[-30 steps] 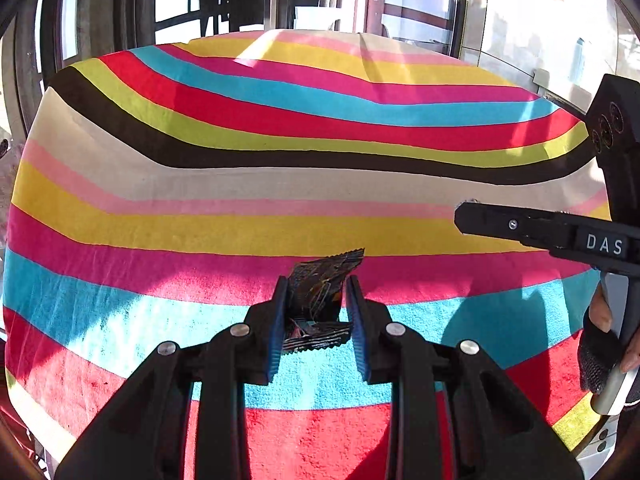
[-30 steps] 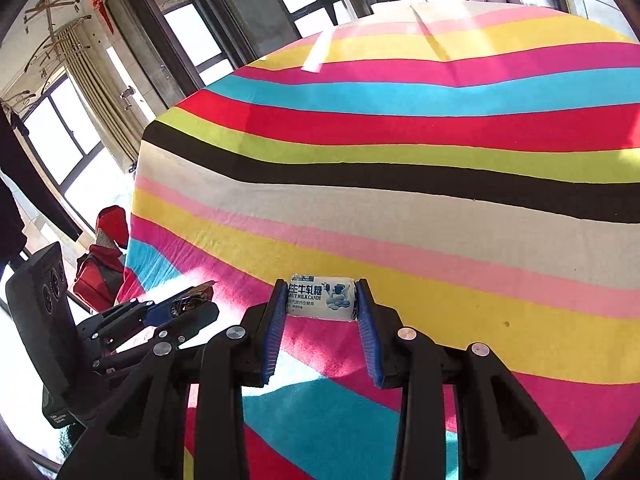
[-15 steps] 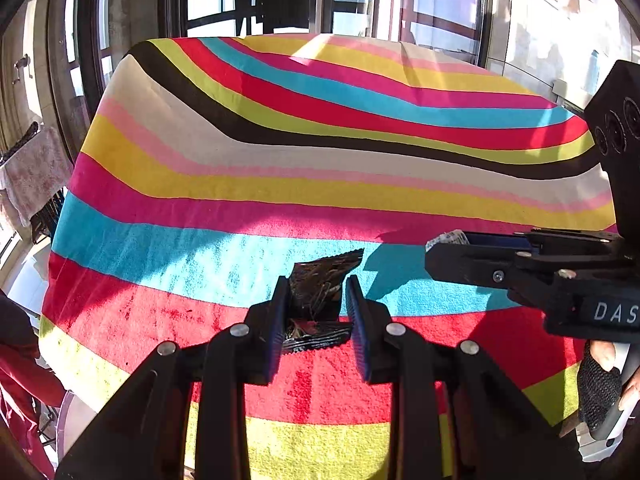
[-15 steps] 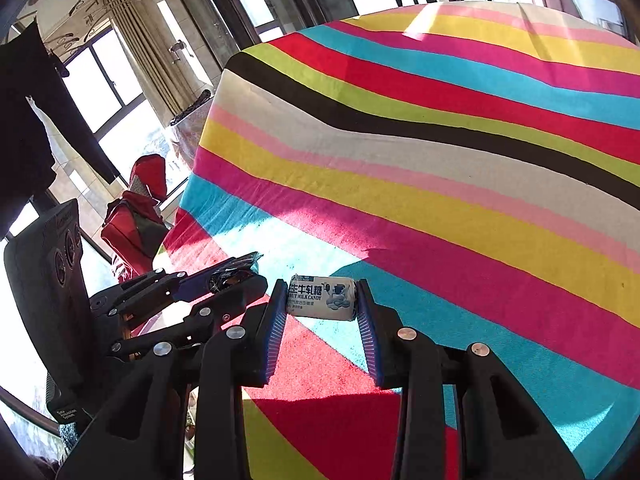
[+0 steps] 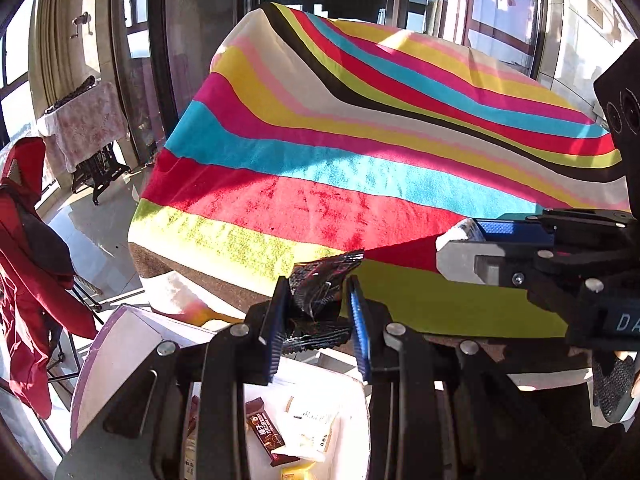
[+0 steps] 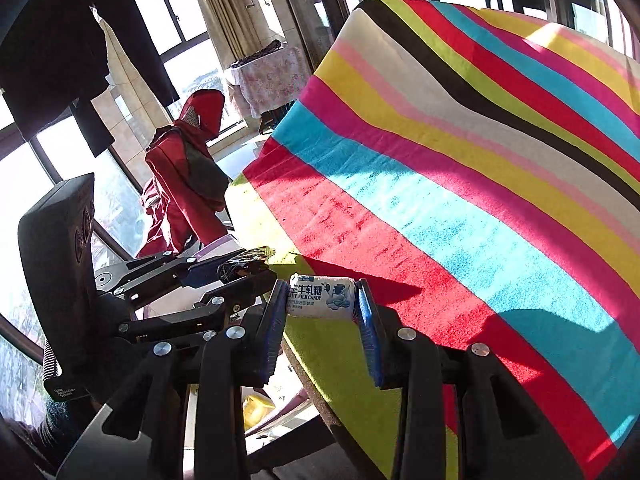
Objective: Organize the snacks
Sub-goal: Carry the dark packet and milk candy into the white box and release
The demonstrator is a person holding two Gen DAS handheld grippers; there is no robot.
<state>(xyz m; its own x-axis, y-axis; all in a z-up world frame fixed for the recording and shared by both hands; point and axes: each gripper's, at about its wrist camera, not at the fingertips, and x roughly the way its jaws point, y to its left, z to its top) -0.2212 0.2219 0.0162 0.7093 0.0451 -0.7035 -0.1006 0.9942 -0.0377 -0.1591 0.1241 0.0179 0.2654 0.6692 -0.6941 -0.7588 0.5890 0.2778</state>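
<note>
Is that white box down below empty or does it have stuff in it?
Not empty: the white box below the striped table holds a brown snack bar and white packets.

windows (image 5: pixel 132 40) sunlit | curtain (image 6: pixel 224 4) | floor (image 5: pixel 92 232) glossy, maybe tile

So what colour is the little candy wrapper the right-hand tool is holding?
White with blue print, on the milk candy clamped in the right gripper; clearest in the right wrist view.

Table covered by striped cloth (image 5: pixel 360 152). Red jacket (image 5: pixel 28 248) hung at left. Small side table draped with floral cloth (image 5: pixel 86 124) near windows (image 6: pixel 188 60).
</note>
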